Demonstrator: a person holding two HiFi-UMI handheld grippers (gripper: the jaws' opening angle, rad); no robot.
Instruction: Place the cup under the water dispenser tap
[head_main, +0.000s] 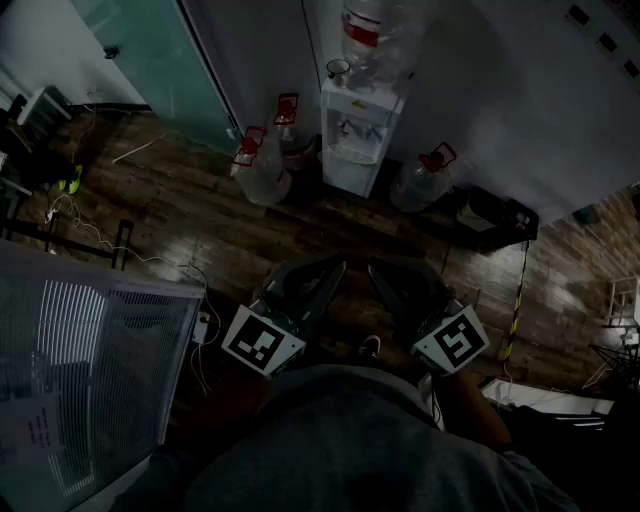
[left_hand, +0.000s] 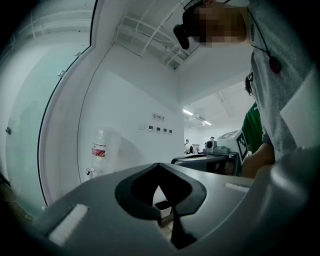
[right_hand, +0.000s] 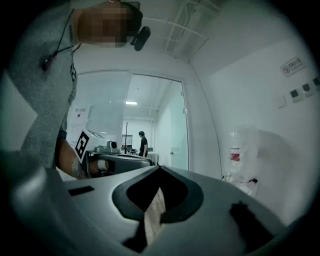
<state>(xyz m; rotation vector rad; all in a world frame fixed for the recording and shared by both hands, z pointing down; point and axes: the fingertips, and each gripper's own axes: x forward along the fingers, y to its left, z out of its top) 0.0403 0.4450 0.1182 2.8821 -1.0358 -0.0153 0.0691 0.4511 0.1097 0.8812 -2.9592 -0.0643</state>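
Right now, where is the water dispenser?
In the head view, the water dispenser stands at top centre against the white wall, with red-capped jugs on the floor on both sides of it.

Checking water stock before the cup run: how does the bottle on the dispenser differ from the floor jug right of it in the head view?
The bottle sits mounted on top of the dispenser; the jug stands on the floor beside it. The bottle shows a red label band; the jug has a red handle at its top instead. Both are clear plastic.
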